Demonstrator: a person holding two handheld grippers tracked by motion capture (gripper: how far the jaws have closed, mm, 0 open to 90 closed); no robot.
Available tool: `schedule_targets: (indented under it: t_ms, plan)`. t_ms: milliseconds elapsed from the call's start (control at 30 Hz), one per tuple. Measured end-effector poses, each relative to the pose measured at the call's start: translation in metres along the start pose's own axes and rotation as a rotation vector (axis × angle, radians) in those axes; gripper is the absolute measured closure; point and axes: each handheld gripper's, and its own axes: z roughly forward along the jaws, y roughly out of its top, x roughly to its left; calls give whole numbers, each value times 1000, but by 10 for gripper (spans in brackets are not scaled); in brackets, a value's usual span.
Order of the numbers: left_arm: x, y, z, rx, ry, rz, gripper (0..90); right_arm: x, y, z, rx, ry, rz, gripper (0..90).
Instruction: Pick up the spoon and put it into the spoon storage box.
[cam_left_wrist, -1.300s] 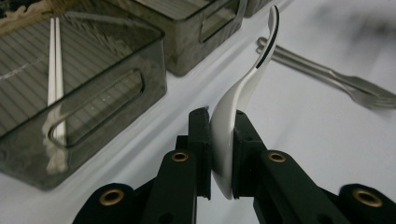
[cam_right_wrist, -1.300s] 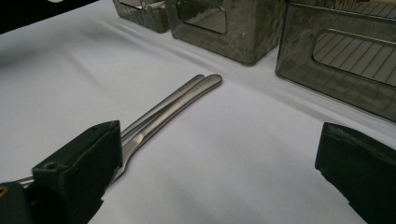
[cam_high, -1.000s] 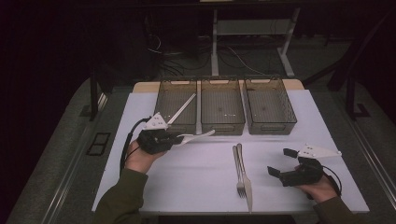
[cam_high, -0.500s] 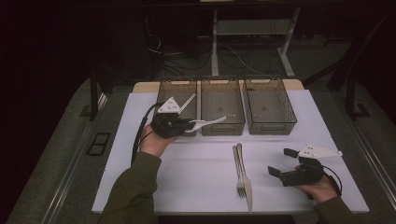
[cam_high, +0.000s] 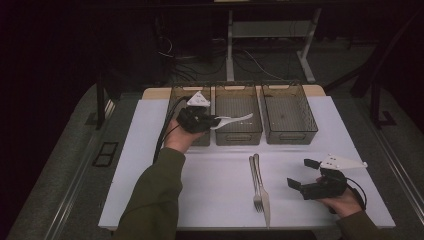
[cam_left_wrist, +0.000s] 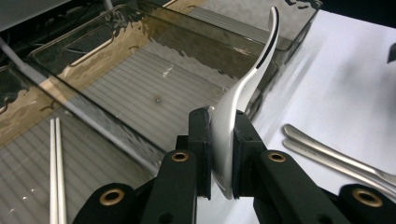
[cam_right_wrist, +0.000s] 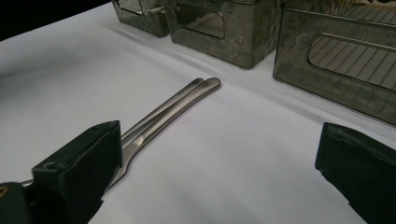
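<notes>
Three clear bins (cam_high: 238, 134) line the far side of the white counter (cam_high: 210, 185); a fork (cam_high: 255, 180) and knife (cam_high: 264, 195) lie together near the right gripper (cam_high: 303, 175) (jaws wide, empty). The left gripper (cam_high: 212, 121), held out level, clamps a white spoon (cam_high: 234, 120) over the middle bin.

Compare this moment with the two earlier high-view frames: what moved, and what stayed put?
The left tool, shut on the white spoon throughout, carried it away from the person, from the white table in front of the bins up over the left bin and middle bin. Nothing was picked up or released. The right tool stayed open near the fork and knife, which lay unmoved.
</notes>
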Motion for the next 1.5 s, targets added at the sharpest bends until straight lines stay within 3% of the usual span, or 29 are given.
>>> schedule_targets:
  t_ms: [433, 667, 800, 1167, 1333, 1500]
  plan:
    - [10, 16, 39, 38, 3, -7, 802, 0, 0, -1, -8, 3, 2, 8]
    - [11, 15, 61, 104, 14, 3, 802, 0, 0, -1, -10, 6, 1, 8]
    - [11, 11, 69, 135, 20, -14, 802, 0, 0, -2, -11, 6, 0, 8]
    - [10, 6, 78, 228, 18, 5, 800, 0, 1, -2, -9, 6, 1, 8]
    - [8, 5, 81, 240, 4, 5, 797, 0, 0, -2, -11, 6, 1, 8]
    - [9, 7, 77, 205, -10, -15, 741, 0, 1, -2, -12, 7, 0, 8]
